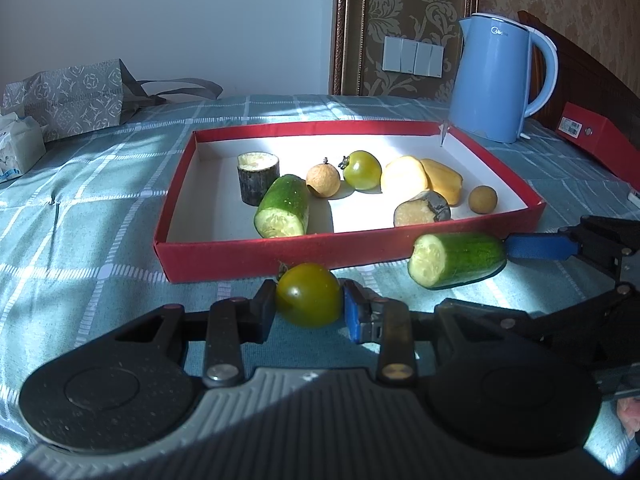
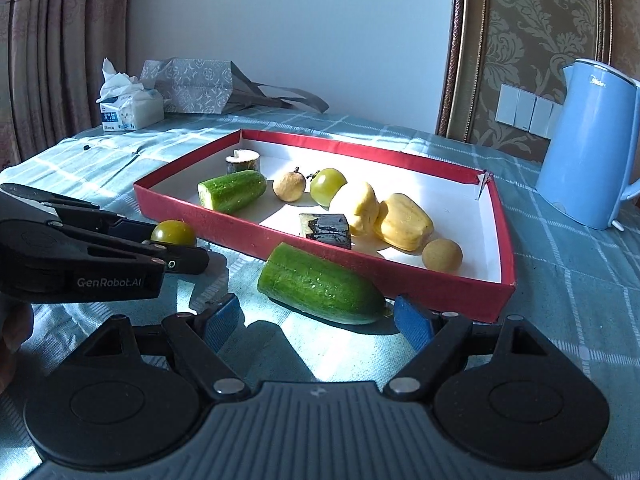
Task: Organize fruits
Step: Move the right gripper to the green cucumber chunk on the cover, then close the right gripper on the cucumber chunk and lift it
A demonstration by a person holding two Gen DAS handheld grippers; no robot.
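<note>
My left gripper [image 1: 308, 306] is shut on a green tomato [image 1: 308, 295], just in front of the red tray's near wall [image 1: 256, 254]. In the right wrist view that tomato [image 2: 173, 233] sits at the tip of the left gripper [image 2: 176, 246]. A cut cucumber piece [image 2: 320, 284] lies on the cloth outside the tray [image 2: 440, 288]. My right gripper [image 2: 318, 322] stands open just behind it, and neither pad presses on it. One blue finger [image 1: 536, 246] is at the cucumber's [image 1: 456, 260] rounded end. The tray holds another cucumber piece [image 1: 282, 208], a green tomato [image 1: 362, 170], brown round fruits, yellow pieces and dark-skinned stubs.
A blue kettle [image 1: 496, 80] stands behind the tray's far right corner, with a red box [image 1: 596, 136] beside it. A patterned bag [image 2: 192, 86] and a tissue pack [image 2: 128, 108] sit at the back left. A checked blue cloth covers the surface.
</note>
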